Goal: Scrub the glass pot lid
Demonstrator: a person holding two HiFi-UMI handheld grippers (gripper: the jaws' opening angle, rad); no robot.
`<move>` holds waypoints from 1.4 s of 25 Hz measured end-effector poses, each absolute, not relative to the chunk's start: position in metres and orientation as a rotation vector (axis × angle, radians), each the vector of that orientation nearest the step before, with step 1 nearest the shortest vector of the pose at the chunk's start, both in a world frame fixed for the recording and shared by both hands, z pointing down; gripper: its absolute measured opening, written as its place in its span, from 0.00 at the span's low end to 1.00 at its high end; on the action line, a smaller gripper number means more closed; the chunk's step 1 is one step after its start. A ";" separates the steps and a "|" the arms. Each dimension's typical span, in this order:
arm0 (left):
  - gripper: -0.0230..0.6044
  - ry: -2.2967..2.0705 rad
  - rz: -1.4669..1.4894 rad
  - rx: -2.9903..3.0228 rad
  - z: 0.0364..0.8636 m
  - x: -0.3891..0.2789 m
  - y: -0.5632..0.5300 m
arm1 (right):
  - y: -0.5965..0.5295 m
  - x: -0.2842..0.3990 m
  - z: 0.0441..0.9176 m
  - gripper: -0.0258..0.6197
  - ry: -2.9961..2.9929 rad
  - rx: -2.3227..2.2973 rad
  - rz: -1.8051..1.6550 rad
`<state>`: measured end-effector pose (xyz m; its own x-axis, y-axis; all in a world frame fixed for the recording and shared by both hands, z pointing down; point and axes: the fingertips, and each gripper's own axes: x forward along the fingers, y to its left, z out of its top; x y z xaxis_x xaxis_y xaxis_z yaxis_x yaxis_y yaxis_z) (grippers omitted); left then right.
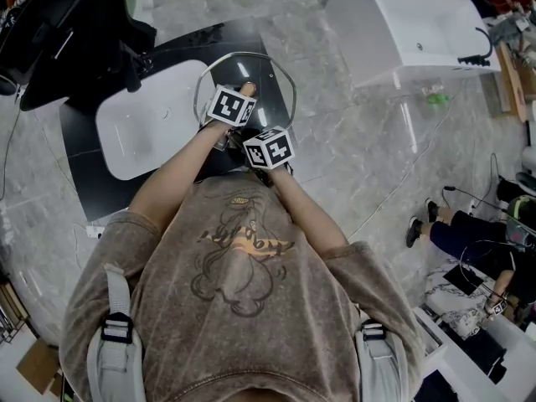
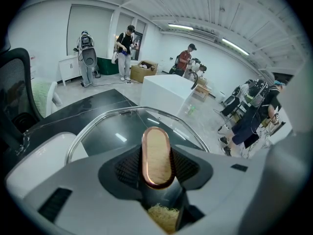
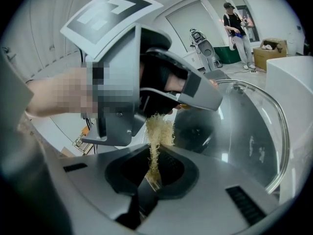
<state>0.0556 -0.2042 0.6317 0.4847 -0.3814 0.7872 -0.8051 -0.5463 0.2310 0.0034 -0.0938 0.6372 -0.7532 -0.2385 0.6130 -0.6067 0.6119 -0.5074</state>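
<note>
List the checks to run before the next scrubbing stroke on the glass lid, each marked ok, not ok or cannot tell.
1. Left gripper clamped on the lid knob: ok.
2. Right gripper clamped on the scrubber: ok.
3. Scrubber touching the glass lid: cannot tell.
4. Glass lid over the black mat, beside the white tray: ok.
5. Glass free of residue: cannot tell.

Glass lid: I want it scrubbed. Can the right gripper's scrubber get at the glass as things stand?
Likely yes. The left gripper holds the lid by its handle, and the right gripper has its scrubber beside the glass, nothing between.
</note>
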 end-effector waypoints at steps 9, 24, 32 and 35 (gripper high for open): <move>0.33 -0.966 0.935 2.142 0.632 0.056 -0.205 | -0.095 -0.001 0.637 0.11 -2.349 0.676 0.966; 0.33 -0.968 0.927 2.148 0.632 0.057 -0.204 | -0.078 0.000 0.640 0.11 -2.328 0.651 0.974; 0.33 -0.964 0.925 2.153 0.632 0.056 -0.204 | -0.078 0.013 0.642 0.11 -2.312 0.651 0.945; 0.33 -0.963 0.923 2.158 0.632 0.056 -0.205 | -0.077 0.023 0.642 0.11 -2.305 0.662 0.955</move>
<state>0.0563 -0.2051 0.6317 0.4962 -0.3818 0.7798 -0.7952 -0.5603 0.2317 0.0229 -0.0768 0.6425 -0.7258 -0.2264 0.6495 -0.6193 0.6260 -0.4739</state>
